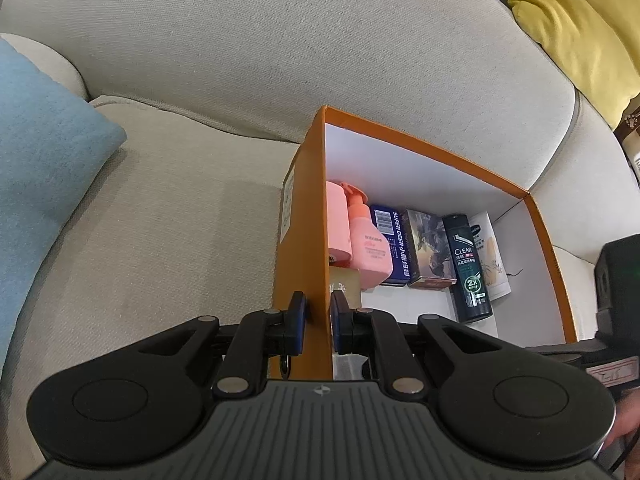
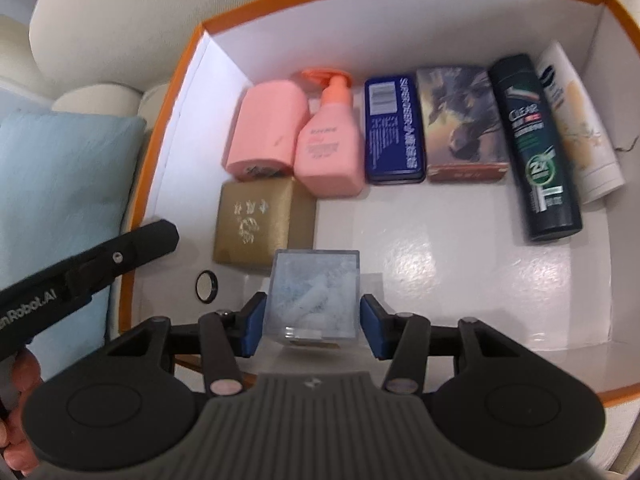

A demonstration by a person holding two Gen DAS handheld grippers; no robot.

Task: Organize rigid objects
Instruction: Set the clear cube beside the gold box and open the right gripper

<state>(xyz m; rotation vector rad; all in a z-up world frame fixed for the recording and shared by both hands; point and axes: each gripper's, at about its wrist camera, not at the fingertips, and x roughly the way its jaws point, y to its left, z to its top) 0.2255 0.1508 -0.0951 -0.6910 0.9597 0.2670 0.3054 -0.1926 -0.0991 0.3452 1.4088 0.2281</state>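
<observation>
The left wall of the orange box (image 1: 304,216) is clamped between the pads of the left tool (image 1: 318,322), one pad outside and one inside, nearly closed on the cardboard. The box is seen resting on the beige sofa (image 1: 168,208), with a blue cushion (image 1: 44,160) to the left and a yellow cushion (image 1: 576,28) at the upper right.

The right tool (image 2: 311,322) is held half open inside the box, with a clear plastic case (image 2: 314,294) standing between its blue pads; small gaps are visible on both sides, so no grip is shown. Along the far wall a pink cylinder (image 2: 264,128), a pink pump bottle (image 2: 330,144), a blue tin (image 2: 394,128), a picture box (image 2: 464,124), a dark shampoo bottle (image 2: 536,148) and a white tube (image 2: 576,120) are lined up. A gold box (image 2: 260,226) lies just beyond the case, with a small black ring (image 2: 206,286) on the floor to its near left.
</observation>
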